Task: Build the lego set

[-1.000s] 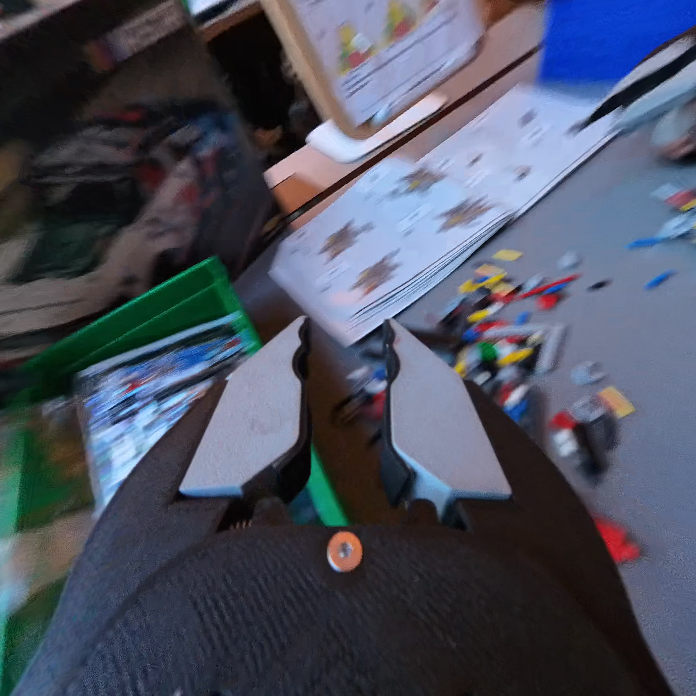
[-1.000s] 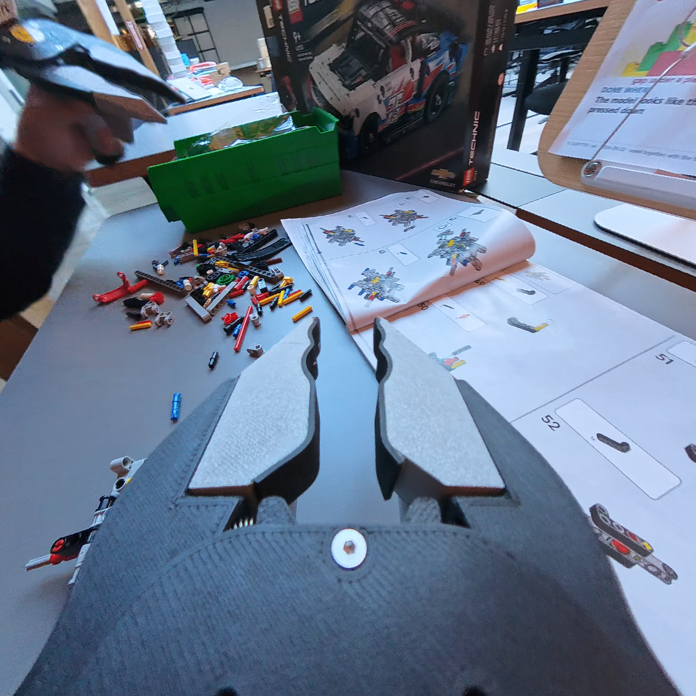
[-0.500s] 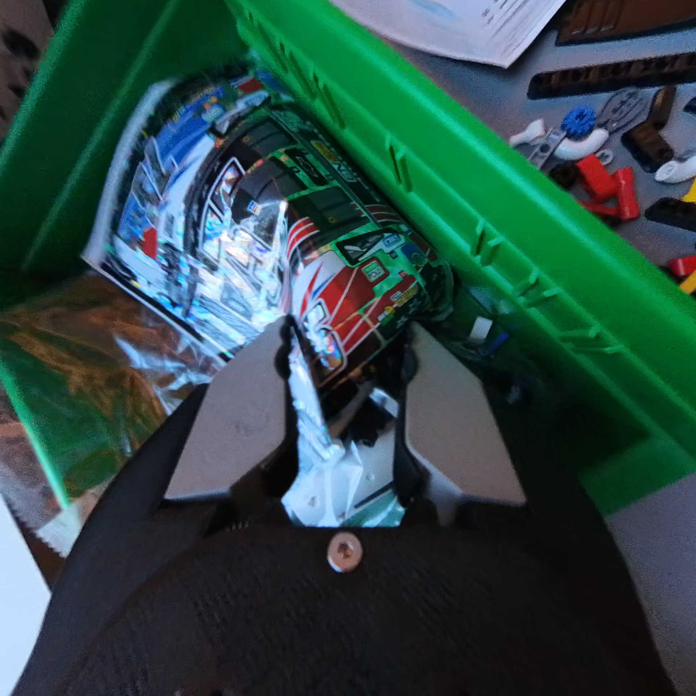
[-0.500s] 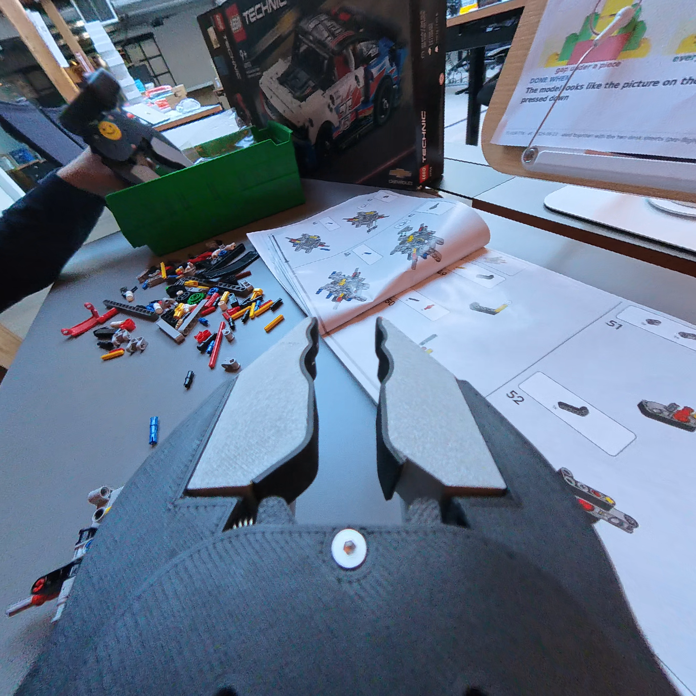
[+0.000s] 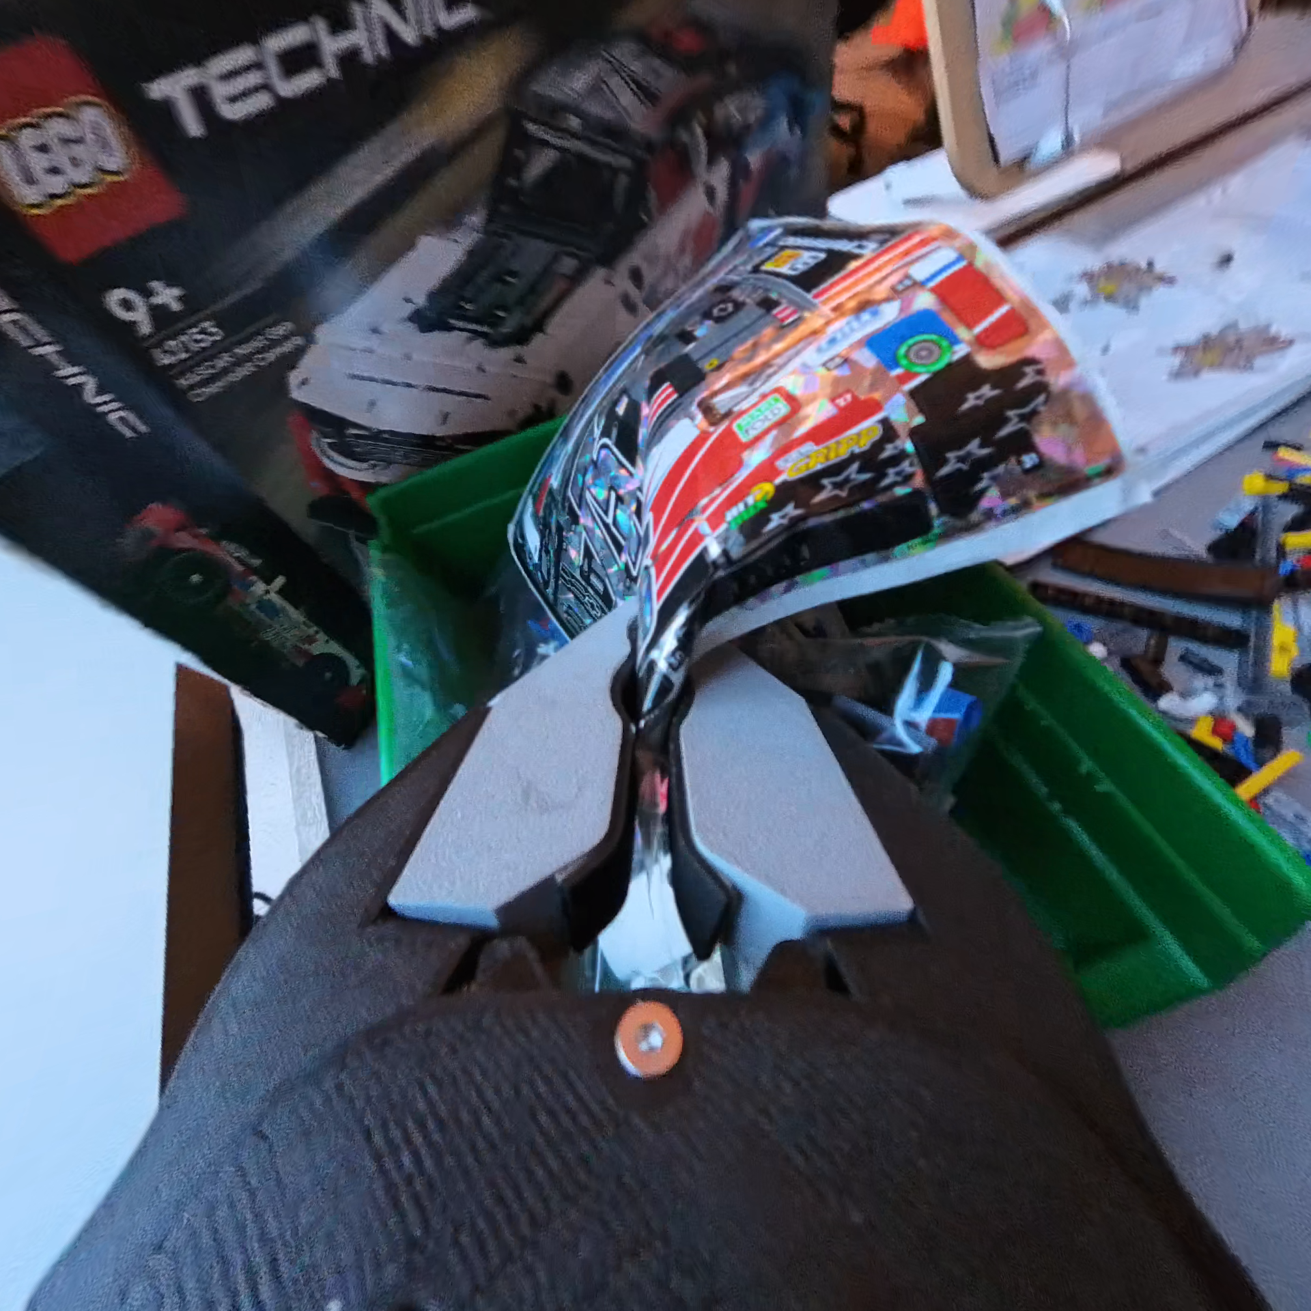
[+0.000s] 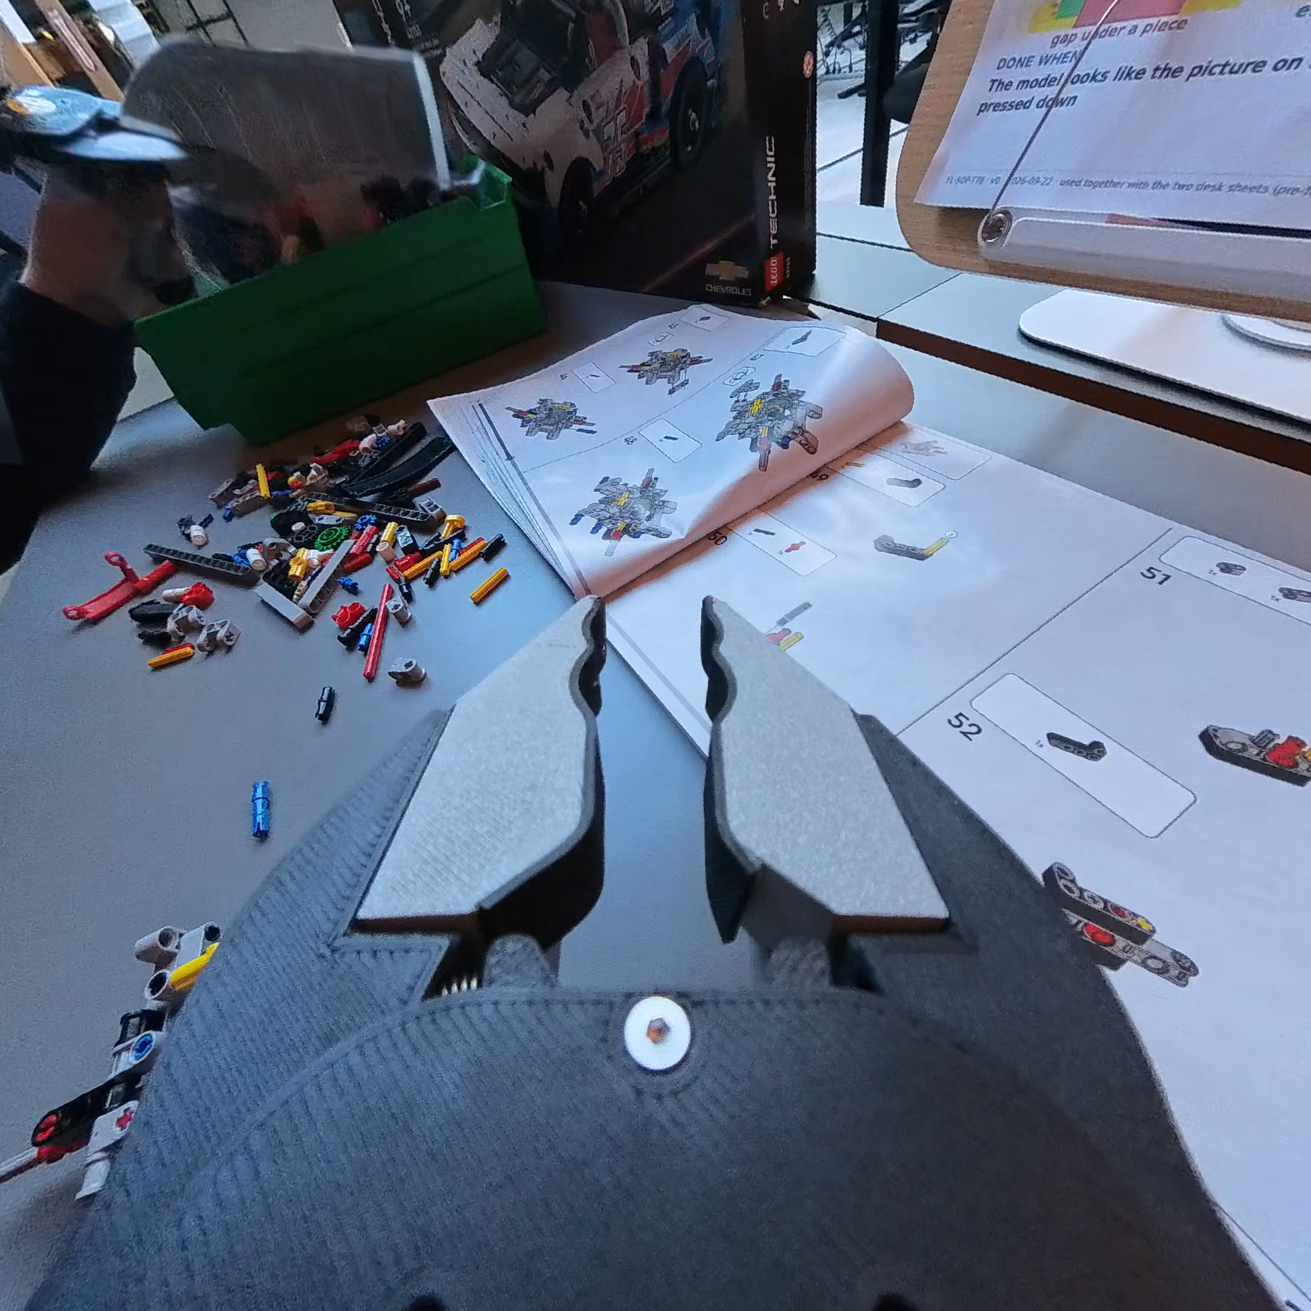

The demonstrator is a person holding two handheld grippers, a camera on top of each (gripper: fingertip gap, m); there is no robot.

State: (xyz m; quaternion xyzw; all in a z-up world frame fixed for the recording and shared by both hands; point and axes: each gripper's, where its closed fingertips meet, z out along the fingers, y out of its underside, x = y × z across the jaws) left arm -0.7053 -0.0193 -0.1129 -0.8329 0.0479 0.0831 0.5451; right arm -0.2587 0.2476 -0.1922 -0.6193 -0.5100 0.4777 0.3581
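In the left wrist view my left gripper is shut on the edge of a shiny sticker sheet. It holds the curled sheet up over the green bin. The right wrist view shows the lifted sheet, blurred, at the top left above the bin. My right gripper is open and empty. It hovers over the grey table at the edge of the open instruction booklet. A pile of loose Lego pieces lies left of the booklet. A partly built assembly lies at the lower left.
The black set box stands behind the bin. A wooden stand with a printed sheet stands at the back right. Clear bags with parts lie in the bin. A blue pin lies alone on the table. A person's sleeve is at the left. Across from one pair of fingers to the other is roughly 55 cm. From my right tips it is roughly 15 cm to the blue pin; from my left, 50 cm.
My left gripper went down into the green bin, closed on the sticker sheet and has lifted it out. My right gripper stayed open and shifted only slightly.
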